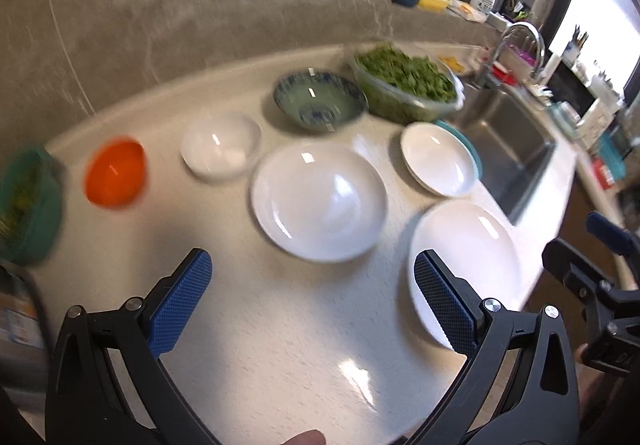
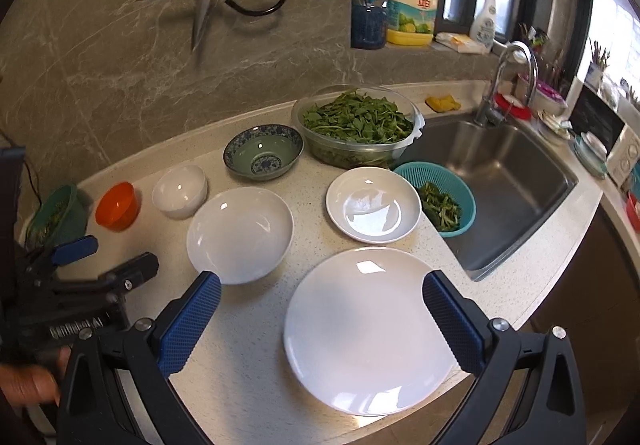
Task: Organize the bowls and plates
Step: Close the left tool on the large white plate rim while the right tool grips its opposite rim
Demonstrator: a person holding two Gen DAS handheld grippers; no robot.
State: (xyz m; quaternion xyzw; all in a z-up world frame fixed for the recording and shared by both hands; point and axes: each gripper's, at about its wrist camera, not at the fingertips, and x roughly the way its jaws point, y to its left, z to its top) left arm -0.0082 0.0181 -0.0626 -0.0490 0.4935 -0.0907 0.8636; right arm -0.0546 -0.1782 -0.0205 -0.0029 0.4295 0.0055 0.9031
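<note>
left gripper [image 1: 314,297] jaws wide apart, empty | large white bowl [image 1: 320,201] just ahead | right gripper [image 2: 322,319] jaws spread, empty | white plate [image 2: 360,329] between them

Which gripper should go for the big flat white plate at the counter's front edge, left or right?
Right, probably. The right gripper is open and hangs right over the large flat plate. The left gripper is also open but faces bare counter, with that plate off to its right side.
</note>
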